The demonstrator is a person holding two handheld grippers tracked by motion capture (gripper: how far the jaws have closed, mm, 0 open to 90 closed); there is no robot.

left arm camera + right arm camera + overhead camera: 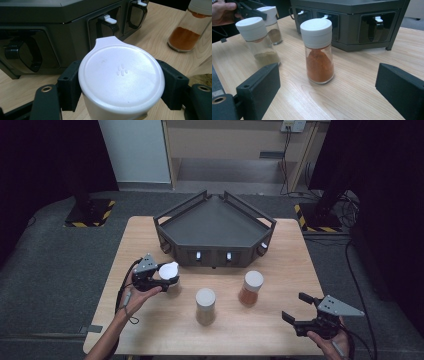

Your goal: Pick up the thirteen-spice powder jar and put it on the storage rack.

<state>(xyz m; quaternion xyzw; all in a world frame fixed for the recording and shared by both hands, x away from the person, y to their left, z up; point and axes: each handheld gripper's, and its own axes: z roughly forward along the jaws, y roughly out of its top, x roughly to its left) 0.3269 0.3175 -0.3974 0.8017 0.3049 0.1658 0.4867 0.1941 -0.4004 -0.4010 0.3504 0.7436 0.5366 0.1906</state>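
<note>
My left gripper (121, 85) pinches the first spice jar's white cap (121, 75). My right gripper (332, 92) waits spread before the orange spice jar (319, 50). All three jars stand on the table (280, 330); the black rack (215, 220) holds none.

Pale wood-grain table (280, 245), light beige with fine darker streaks. Matte dark grey tray (215, 222), black recessed windows along the front, small white latches (110, 19). White cap (121, 75) on the jar in the left gripper (167, 279); black jaws, grey plate on top. Middle jar (205, 306): white cap, clear glass, pale olive-tan powder. Third jar (318, 50): white cap, clear glass, rust-orange powder. Right gripper (295, 307) black, grey three-cornered plate. Dark grey carpet (55, 260); black-and-yellow hazard stripes (102, 215) on the stand bases.
</note>
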